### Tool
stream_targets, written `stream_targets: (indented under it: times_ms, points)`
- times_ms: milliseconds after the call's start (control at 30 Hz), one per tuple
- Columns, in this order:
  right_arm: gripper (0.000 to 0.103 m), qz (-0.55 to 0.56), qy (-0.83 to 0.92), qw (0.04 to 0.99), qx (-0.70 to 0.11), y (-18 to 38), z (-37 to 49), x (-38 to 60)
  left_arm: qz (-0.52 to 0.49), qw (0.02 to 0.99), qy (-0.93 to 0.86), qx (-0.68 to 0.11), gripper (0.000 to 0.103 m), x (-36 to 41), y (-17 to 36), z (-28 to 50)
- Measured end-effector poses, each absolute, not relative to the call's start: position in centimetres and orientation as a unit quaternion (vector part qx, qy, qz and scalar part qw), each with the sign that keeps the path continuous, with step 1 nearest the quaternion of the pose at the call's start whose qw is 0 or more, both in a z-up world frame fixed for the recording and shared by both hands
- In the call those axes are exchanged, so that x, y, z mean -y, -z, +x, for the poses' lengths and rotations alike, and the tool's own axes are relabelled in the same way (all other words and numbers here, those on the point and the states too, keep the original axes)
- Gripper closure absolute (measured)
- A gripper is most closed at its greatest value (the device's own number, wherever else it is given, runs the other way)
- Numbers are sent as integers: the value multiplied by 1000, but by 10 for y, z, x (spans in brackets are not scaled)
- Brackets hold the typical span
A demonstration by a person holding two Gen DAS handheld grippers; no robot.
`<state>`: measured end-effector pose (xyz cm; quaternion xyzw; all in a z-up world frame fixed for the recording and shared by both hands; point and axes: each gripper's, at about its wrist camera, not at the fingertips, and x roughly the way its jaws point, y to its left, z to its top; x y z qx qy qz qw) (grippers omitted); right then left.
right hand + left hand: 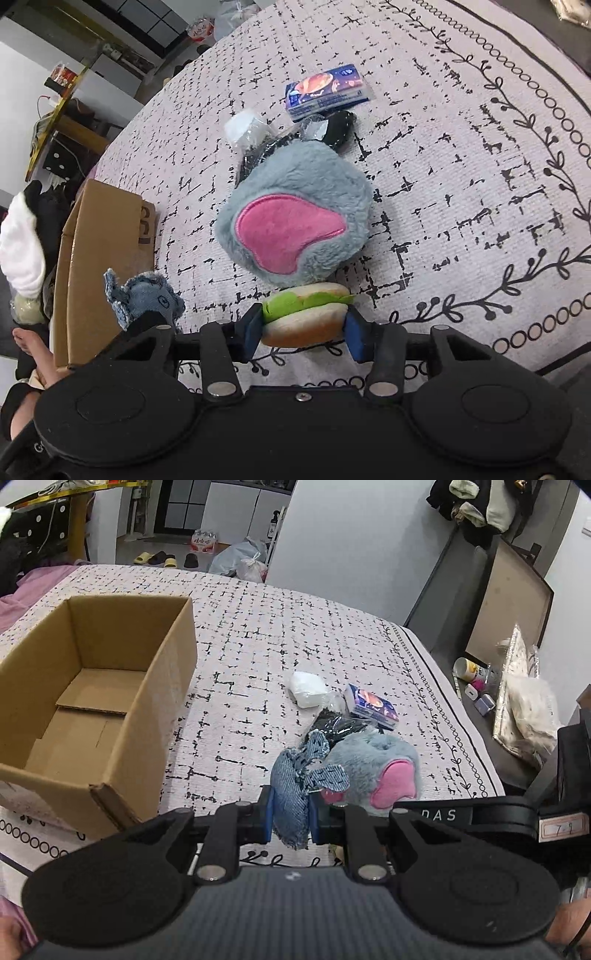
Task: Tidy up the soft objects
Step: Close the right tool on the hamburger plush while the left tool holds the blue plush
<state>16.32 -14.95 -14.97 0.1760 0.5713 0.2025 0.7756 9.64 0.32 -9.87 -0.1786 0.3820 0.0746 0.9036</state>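
A denim toy point(291, 805) is pinched in the left claw point(290, 821), and a plush burger point(304, 317) is clamped in the right claw point(303, 338). The cardboard box point(110, 686) is seen empty, so nothing is judged packed yet. A grey plush point(295, 218), tissue pack point(327, 92), black bundle point(338, 725) and white wad point(308, 688) are left on the bed point(258, 627).

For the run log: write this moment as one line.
left gripper: shut on denim toy | right gripper: around burger toy | box: empty
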Motion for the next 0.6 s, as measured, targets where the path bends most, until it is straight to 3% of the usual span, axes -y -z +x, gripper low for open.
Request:
stream_targets:
  times_ms: [600]
  points:
    - [58, 171, -229, 806, -519, 87, 136, 152, -167, 914, -68, -363, 85, -4, 63, 77]
